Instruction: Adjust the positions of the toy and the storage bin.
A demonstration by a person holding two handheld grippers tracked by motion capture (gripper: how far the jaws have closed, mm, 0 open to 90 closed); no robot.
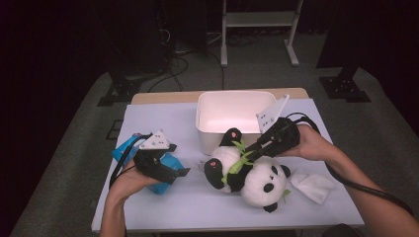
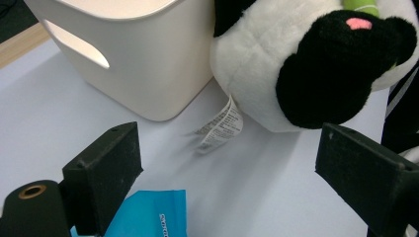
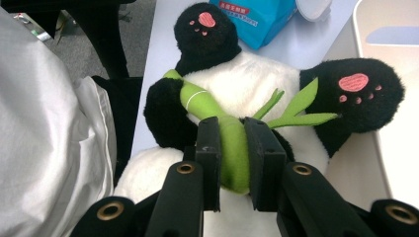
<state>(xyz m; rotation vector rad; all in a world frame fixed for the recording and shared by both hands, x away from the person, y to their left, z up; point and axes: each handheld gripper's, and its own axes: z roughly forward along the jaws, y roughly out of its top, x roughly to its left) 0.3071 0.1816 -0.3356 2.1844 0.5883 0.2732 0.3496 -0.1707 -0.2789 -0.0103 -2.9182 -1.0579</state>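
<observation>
Right gripper [image 3: 232, 163] clamps the plush panda's [image 1: 247, 173] green bamboo stalk [image 3: 232, 148]

The stalk makes a narrow handle, likely for lifting toward the white bin [image 1: 232, 116] just beyond; the left gripper [image 2: 227, 163] hangs wide open, empty, over a blue packet [image 2: 148, 215].

The left claw [image 1: 168, 168] is matte black, topped by a grey three-cornered plate dotted with small dark holes; a black cable trails from it; its blocky pads [image 2: 106, 163] carry small screw holes, with a brass-ringed hole beside them; the right claw [image 1: 249, 148] matches, with a pale plate, thick black cable and brass-ringed holes; the person's forearms are bare, a white garment beside them.
</observation>
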